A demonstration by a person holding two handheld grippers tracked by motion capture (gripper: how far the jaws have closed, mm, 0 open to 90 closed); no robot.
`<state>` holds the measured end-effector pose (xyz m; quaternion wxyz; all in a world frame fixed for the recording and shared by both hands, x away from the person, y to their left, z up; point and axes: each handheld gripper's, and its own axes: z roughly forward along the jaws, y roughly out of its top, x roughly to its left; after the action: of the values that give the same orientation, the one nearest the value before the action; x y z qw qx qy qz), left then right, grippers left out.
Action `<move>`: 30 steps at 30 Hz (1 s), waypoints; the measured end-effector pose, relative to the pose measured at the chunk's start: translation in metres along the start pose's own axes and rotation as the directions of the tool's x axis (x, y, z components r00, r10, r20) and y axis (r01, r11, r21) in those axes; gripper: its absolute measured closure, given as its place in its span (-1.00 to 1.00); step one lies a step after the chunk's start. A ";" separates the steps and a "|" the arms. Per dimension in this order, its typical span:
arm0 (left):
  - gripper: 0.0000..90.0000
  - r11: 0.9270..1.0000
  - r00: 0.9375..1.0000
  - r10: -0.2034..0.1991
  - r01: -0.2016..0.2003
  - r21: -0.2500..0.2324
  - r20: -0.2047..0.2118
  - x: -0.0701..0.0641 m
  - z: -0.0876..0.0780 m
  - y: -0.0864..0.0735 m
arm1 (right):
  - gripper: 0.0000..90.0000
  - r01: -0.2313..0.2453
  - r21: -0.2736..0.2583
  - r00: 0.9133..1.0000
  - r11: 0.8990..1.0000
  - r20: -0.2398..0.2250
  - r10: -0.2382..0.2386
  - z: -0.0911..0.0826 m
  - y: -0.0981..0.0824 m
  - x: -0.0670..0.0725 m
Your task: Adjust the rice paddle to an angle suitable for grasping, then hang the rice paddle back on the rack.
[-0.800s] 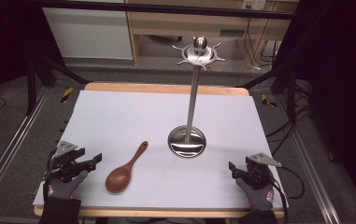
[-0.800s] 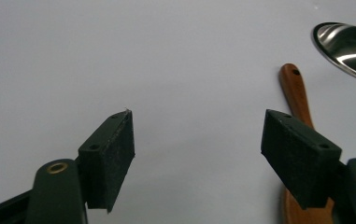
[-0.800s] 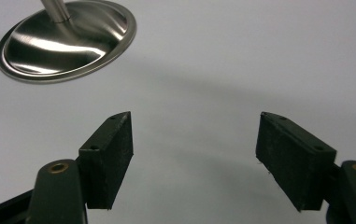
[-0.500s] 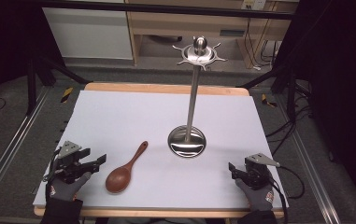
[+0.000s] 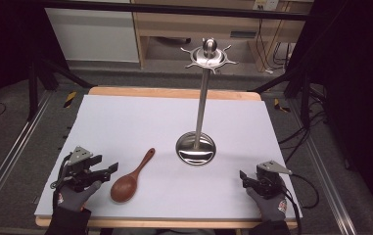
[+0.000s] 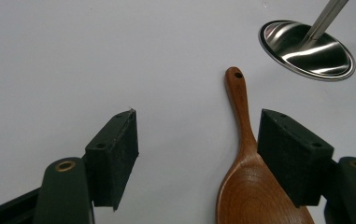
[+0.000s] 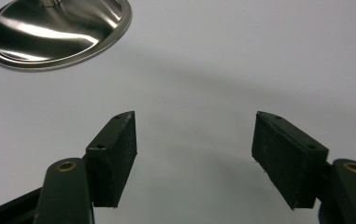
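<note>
A brown wooden spoon [image 5: 131,177] lies on the white table cover [image 5: 140,122], bowl toward the person, handle pointing up and right. My left gripper [image 5: 109,169] sits low just left of its bowl, open. In the left gripper view the spoon [image 6: 244,140] lies inside the open left gripper [image 6: 198,140], close against the right-hand jaw, and no pad presses on it. A steel stand [image 5: 197,147] with a round base, a tall pole and a hooked crown stands right of centre. My right gripper [image 5: 243,176] rests near the front right corner, open and with nothing between its jaws [image 7: 194,137].
The stand's shiny base [image 6: 307,44] lies beyond the spoon's handle tip, and the same base [image 7: 56,25] is ahead and left of the right gripper. The table's wooden front edge [image 5: 174,223] runs just behind both hands. Dark frame rails flank the table.
The left gripper has slid a little to the right, closer to the spoon's bowl. The right gripper, the spoon and the stand have stayed where they were.
</note>
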<state>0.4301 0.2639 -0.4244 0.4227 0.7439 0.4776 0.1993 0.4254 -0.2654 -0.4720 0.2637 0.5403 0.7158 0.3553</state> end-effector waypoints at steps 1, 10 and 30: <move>-0.37 1.000 1.000 0.000 0.000 0.000 0.000 0.000 0.000 0.000 | -0.31 0.000 0.000 1.000 1.000 0.000 0.000 0.000 0.000 0.000; -0.37 0.999 0.999 0.038 -0.038 0.017 0.019 -0.014 0.007 0.010 | -0.30 0.010 0.013 1.000 1.000 0.010 -0.010 0.001 0.000 0.001; -0.36 0.989 0.993 0.112 -0.116 0.097 0.042 -0.030 0.029 0.038 | -0.26 0.014 0.006 1.000 1.000 0.000 -0.014 0.001 -0.001 0.001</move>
<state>0.4575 0.2179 -0.4068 0.3817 0.7936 0.4360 0.1855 0.4257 -0.2639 -0.4733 0.2646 0.5358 0.7207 0.3514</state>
